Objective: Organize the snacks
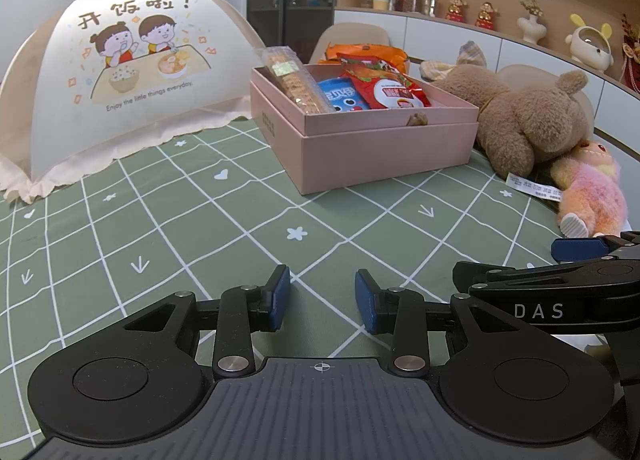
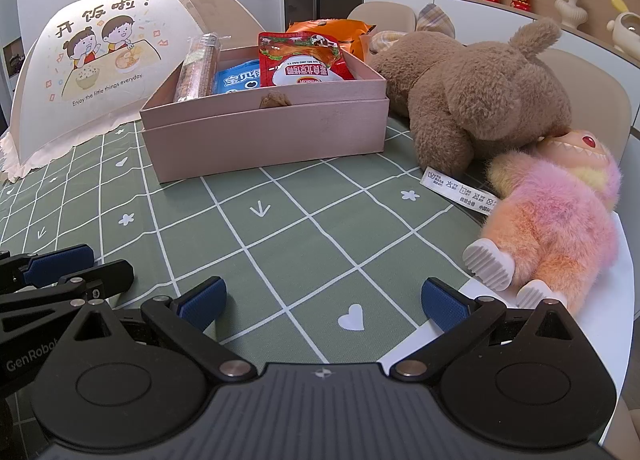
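A pink box (image 1: 372, 144) (image 2: 264, 132) stands on the green checked tablecloth (image 1: 180, 228) (image 2: 304, 228). Inside it lie a long clear pack of biscuits (image 1: 298, 80) (image 2: 200, 66), a blue snack bag (image 1: 344, 98) (image 2: 238, 80) and a red snack bag (image 1: 390, 90) (image 2: 304, 60). An orange bag (image 1: 366, 52) (image 2: 332, 30) sits behind the box. My left gripper (image 1: 322, 298) hovers low over the cloth, well short of the box, jaws partly apart with nothing between them. My right gripper (image 2: 323, 302) stands wide open over the cloth, also holding nothing.
A brown teddy bear (image 1: 520, 116) (image 2: 480, 88) lies right of the box, with a pink-orange plush toy (image 1: 592, 192) (image 2: 556, 220) in front of it. A domed food cover (image 1: 124, 72) (image 2: 104, 60) stands at the left. The table edge runs along the right.
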Action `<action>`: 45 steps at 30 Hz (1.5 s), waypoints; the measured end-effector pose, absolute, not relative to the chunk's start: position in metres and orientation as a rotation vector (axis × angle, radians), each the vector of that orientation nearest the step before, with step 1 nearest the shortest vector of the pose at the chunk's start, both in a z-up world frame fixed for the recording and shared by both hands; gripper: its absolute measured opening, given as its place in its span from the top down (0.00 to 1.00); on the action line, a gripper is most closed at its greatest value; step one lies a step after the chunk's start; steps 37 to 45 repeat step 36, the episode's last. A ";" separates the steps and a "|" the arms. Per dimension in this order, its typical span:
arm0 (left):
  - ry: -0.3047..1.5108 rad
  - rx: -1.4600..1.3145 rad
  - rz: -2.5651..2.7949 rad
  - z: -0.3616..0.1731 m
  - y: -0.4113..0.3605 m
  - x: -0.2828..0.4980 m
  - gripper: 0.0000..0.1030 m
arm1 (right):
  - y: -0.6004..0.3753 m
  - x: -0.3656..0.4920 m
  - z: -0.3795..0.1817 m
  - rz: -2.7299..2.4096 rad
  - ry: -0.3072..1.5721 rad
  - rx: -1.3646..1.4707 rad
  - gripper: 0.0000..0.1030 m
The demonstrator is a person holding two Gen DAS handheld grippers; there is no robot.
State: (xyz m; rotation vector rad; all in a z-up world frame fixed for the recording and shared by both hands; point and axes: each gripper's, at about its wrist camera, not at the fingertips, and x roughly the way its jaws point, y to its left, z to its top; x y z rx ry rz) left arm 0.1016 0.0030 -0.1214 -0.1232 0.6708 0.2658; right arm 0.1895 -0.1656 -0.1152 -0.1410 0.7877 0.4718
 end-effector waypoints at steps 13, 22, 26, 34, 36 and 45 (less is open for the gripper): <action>0.671 -0.123 0.266 -0.121 0.003 0.102 0.61 | -0.166 0.189 -0.115 0.472 0.788 -0.141 0.00; 0.670 -0.124 0.265 -0.121 0.003 0.102 0.61 | -0.166 0.189 -0.115 0.472 0.787 -0.141 0.00; 0.670 -0.123 0.266 -0.121 0.003 0.101 0.61 | -0.166 0.189 -0.115 0.472 0.787 -0.141 0.00; 0.670 -0.124 0.267 -0.121 0.003 0.101 0.61 | -0.165 0.189 -0.115 0.471 0.787 -0.141 0.00; 0.672 -0.113 0.272 -0.121 0.002 0.102 0.61 | -0.165 0.189 -0.115 0.471 0.787 -0.141 0.00; 0.672 -0.113 0.272 -0.121 0.002 0.102 0.61 | -0.165 0.189 -0.115 0.471 0.787 -0.141 0.00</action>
